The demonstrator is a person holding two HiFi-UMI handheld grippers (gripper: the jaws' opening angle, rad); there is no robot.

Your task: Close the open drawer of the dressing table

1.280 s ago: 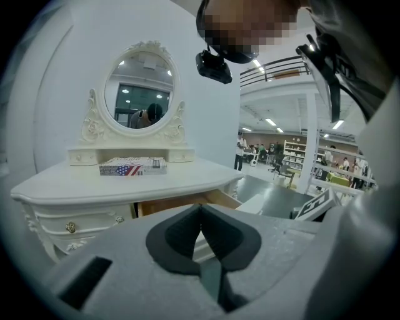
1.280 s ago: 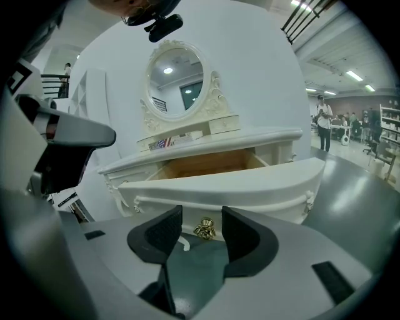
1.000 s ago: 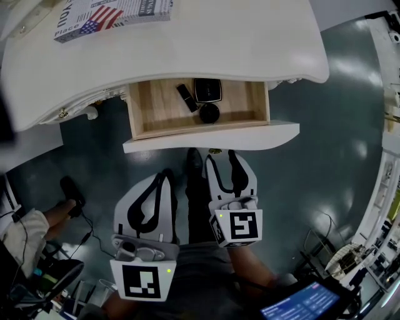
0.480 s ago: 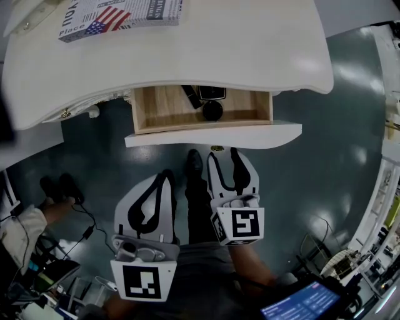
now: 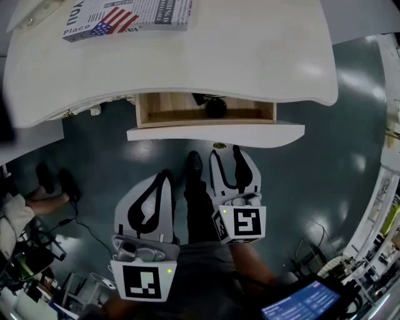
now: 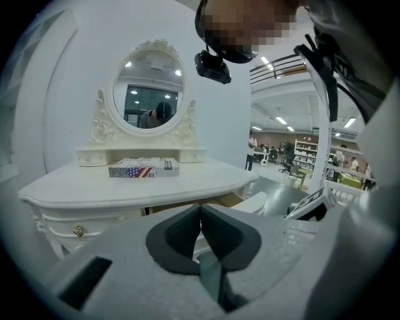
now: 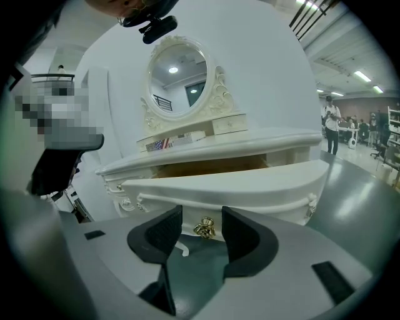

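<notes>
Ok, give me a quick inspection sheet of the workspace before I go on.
Surface: white dressing table top, bare but for one box.
Job's things: white-fronted wooden drawer partly open; gold knob lined up between the right tool's jaws.
Clutter: flag-printed box on the top; dark round item in the drawer.
Grippers: right tool open, close to the knob; left tool shut, empty, farther from the drawer.
Cables: thin dark cable on the floor, left.
Surroundings: glossy dark green floor; oval mirror; someone's dark shoes at left.
</notes>
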